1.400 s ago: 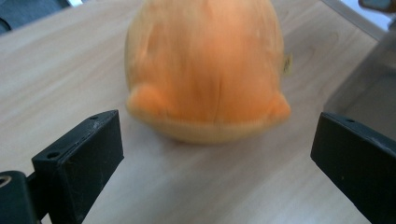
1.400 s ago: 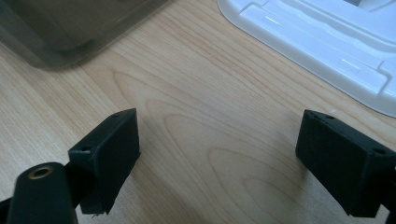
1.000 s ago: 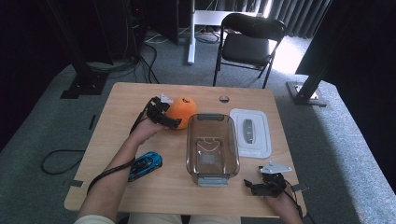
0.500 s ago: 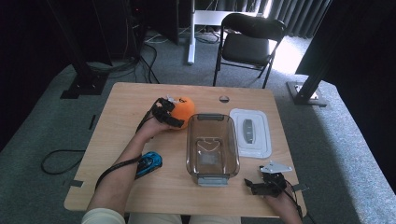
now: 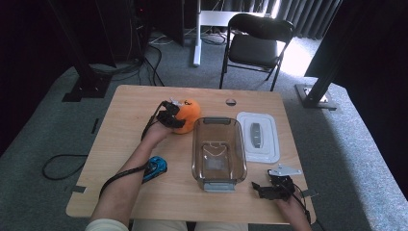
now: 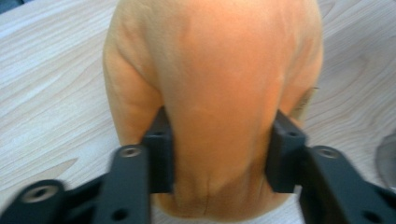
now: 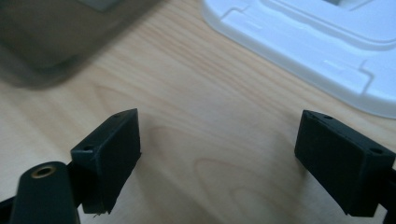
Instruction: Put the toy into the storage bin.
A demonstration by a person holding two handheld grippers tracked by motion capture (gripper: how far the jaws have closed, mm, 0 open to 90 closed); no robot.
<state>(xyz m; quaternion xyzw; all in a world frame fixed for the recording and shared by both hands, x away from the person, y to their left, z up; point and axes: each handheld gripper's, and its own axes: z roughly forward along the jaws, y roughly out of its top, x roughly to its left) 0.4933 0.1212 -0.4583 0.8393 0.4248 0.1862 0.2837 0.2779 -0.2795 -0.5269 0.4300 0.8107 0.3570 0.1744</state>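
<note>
Nearest to me, at about five o'clock on the tabletop point(image 5: 125, 110), my right claw point(image 5: 260, 188) rests low with its jaws spread wide and nothing between them; bare wood shows in the gap in the right gripper view. At about seven o'clock, by my left forearm, lies a small blue object point(image 5: 156, 167) that I cannot identify.

In the middle stands a clear, empty plastic tub point(image 5: 219, 149), long side running away from me. Just beside it, at three o'clock, lies its white lid point(image 5: 259, 136), flat and apart from the tub.

Farther off, at about eleven o'clock from the tub and touching or nearly touching its far left corner, sits a soft orange toy point(image 5: 187, 115). My left claw point(image 5: 174, 117) has just been closing on it: in the left gripper view the two black pads press into the plush from both sides, and the fabric bulges and creases between them. The toy looks to be resting on the wood.

At twelve o'clock, near the far edge, a small round dark thing point(image 5: 231, 101) lies alone.

I judge the step in hand to be the grasp on the toy, now made. The next move, I think, calls for lifting it clear of the tub's rim, carrying it over the opening, and lowering it inside before letting go.
</note>
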